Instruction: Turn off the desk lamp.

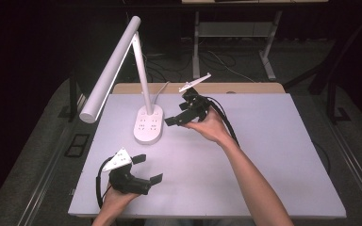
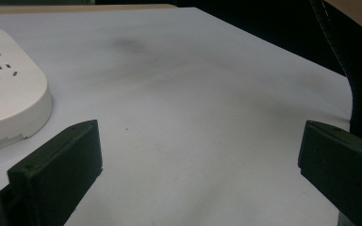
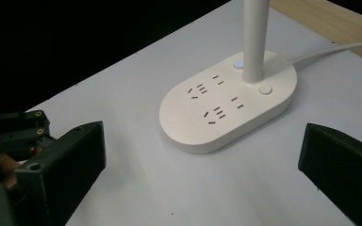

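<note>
While upright, lamp (image 1: pixel 143 84), head (image 1: pixel 111 70) slanting down-left

The room is dim; the floor and everything around the worktop (image 1: pixel 264 155) fall off into near black. The pale worktop is the brightest surface, evenly lit from above, with a slight violet cast in the high view. Shadows on it are soft and faint. In the left gripper view a dull grey smudge of shadow lies on the far part of the sheet. The white desk lamp (image 1: pixel 122 66) reads bright without harsh glare, and a small blue light (image 3: pixel 239 64) glows on its base. The close black jaws are soft and out of focus; all views are slightly grainy.
</note>
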Tool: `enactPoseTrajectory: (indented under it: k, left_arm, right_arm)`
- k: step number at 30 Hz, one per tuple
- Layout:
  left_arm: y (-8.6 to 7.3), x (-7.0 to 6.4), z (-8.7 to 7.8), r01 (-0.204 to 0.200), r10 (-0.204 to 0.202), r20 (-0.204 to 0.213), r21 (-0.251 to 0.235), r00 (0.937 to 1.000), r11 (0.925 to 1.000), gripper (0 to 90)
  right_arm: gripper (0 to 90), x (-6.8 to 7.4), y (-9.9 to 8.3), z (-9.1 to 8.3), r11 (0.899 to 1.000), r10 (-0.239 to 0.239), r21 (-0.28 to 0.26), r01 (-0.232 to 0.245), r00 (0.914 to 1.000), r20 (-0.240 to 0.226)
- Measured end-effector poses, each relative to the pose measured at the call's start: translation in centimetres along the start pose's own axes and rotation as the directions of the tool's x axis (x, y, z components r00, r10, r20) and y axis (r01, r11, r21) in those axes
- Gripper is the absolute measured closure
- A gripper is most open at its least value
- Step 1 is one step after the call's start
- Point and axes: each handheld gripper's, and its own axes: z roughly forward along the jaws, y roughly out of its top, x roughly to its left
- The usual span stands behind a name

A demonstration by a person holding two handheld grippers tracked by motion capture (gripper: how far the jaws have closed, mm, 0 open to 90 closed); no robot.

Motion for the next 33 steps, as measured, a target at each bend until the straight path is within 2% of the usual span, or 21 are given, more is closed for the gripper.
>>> enactPoseTrajectory:
  k: [2, 3, 4, 5, 8, 10, 15, 17, 19, 20, 23, 27, 32, 33]
  left_arm:
    - [0.0, 0.0, -0.1, -0.002, 0.002, -0.004, -0.002, 1.0000, 1.0000, 0.0]
    - [0.0, 0.0, -0.1, 0.004, -0.004, -0.001, -0.007, 1.0000, 1.0000, 0.0]
    - [0.0, 0.0, -0.1, 0.005, -0.005, -0.002, -0.007, 1.0000, 1.0000, 0.0]
    - [0.0, 0.0, -0.2, 0.006, -0.006, -0.003, -0.010, 1.0000, 0.9999, 0.0]
    - [0.0, 0.0, -0.2, 0.017, -0.017, -0.008, -0.017, 0.9998, 0.9997, 0.0]
    - [0.0, 0.1, -0.2, 0.014, -0.014, -0.009, -0.015, 0.9999, 0.9998, 0.0]
    - [0.0, 0.1, -0.3, 0.017, -0.018, -0.006, -0.017, 0.9998, 0.9997, 0.0]
    - [0.0, 0.1, -0.3, 0.014, -0.014, -0.007, -0.018, 0.9999, 0.9997, 0.0]
    - [0.0, 0.1, -0.3, 0.016, -0.016, -0.006, -0.020, 0.9999, 0.9997, 0.0]
    - [0.0, 0.2, -0.3, 0.014, -0.014, -0.007, -0.020, 0.9999, 0.9997, 0.0]
    - [0.0, 0.2, -0.3, 0.020, -0.020, -0.004, -0.021, 0.9998, 0.9996, 0.0]
    - [0.0, 0.2, -0.4, 0.020, -0.020, -0.006, -0.023, 0.9998, 0.9995, 0.0]
    - [0.1, 0.3, -0.4, 0.016, -0.016, -0.005, -0.022, 0.9999, 0.9996, 0.0]
    - [0.1, 0.2, -0.4, 0.016, -0.017, -0.005, -0.023, 0.9999, 0.9996, 0.0]
  right_arm:
    - [1.5, -0.4, 0.4, 0.5, 1.000, -0.005, -0.007, 0.005, 0.9999, 0.009]
    - [6.7, -0.6, 0.5, 0.7, 1.000, -0.003, -0.009, 0.003, 1.0000, 0.002]
    - [6.7, -0.6, 0.5, 0.7, 1.000, -0.003, -0.009, 0.003, 1.0000, 0.002]
    - [7.7, -1.1, 0.6, 1.0, 0.999, 0.002, -0.036, -0.003, 1.0000, -0.009]
    - [7.7, -1.6, 0.9, 1.4, 0.999, 0.016, -0.048, -0.017, 0.9998, -0.015]
    - [7.7, -2.1, 1.3, 2.5, 0.999, 0.030, -0.036, -0.030, 0.9995, -0.013]
    - [8.5, -2.5, 1.7, 3.7, 0.999, 0.042, -0.028, -0.043, 0.9990, -0.012]
    - [15.5, -2.8, 1.9, 4.1, 0.999, 0.041, -0.027, -0.042, 0.9989, -0.021]
    - [16.2, -3.1, 2.1, 4.6, 0.998, 0.049, -0.035, -0.050, 0.9986, -0.019]
    - [23.8, -3.3, 2.1, 4.8, 0.997, 0.056, -0.041, -0.057, 0.9981, -0.024]
    - [27.9, -3.6, 2.1, 5.1, 0.997, 0.067, -0.048, -0.069, 0.9974, -0.026]
    - [41.1, -4.3, 2.2, 5.8, 0.996, 0.082, -0.039, -0.083, 0.9963, -0.027]
    - [56.7, -5.1, 2.5, 6.6, 0.995, 0.100, -0.024, -0.100, 0.9950, -0.005]
    - [62.5, -5.2, 2.5, 6.8, 0.994, 0.106, -0.020, -0.106, 0.9943, -0.009]
